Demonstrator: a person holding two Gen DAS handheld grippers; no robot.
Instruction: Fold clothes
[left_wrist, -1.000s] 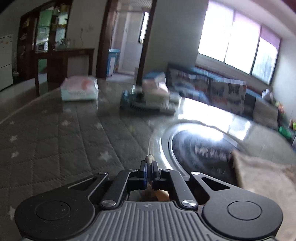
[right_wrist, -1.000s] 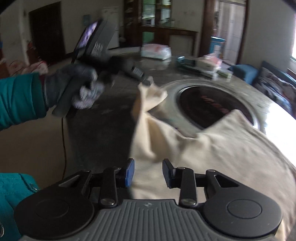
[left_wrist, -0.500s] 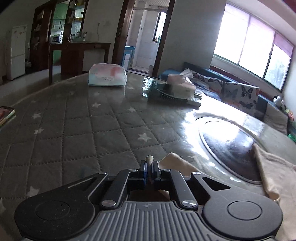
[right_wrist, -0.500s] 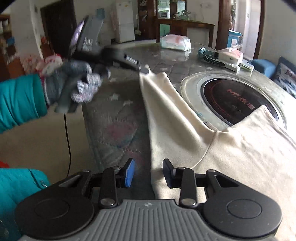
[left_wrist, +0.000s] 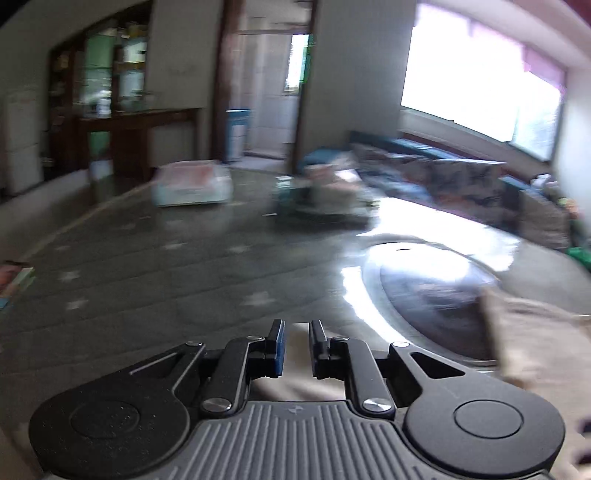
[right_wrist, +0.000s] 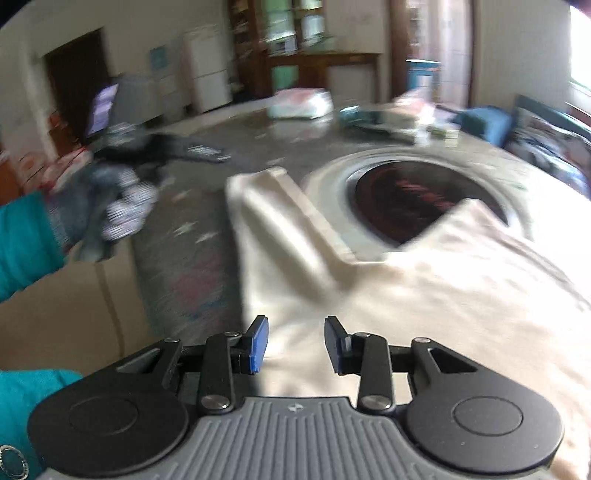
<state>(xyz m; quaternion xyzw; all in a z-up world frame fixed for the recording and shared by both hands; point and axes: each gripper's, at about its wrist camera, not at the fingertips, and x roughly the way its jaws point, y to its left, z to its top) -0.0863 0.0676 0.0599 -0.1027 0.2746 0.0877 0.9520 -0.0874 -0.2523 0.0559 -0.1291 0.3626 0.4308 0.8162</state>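
Left fingers (left_wrist: 274, 345): seen parted by a narrow gap, having just been opening; cream cloth is seen through the gap, but no pad is pressed on it.
Left gripper (left_wrist: 295, 349): held low over the table's near part, above the sleeve.
Right fingers (right_wrist: 258, 343): held apart, with nothing clamped; pale cloth lies under the gap.
Right gripper (right_wrist: 295, 343): poised over the near part of the garment.
Garment (right_wrist: 424, 288): a cream top, spread flat on the table; its body fills the right and near side, and one edge overlaps the round dark inset.
Sleeve (right_wrist: 273, 221): laid out straight, away from the body, toward the far left; its cuff rests just beside the inset's rim.
Table (left_wrist: 147, 280): covered by a grey quilted cloth with pale stars.
Round inset (right_wrist: 406, 195): a dark glass disc in a metal ring, set in the table.
Gloved hand (right_wrist: 110, 199): seen at the left with the other gripper, apart from the sleeve; a teal cuff is worn.
Far edge: a white tissue pack (left_wrist: 192, 182) is seen, blurred.
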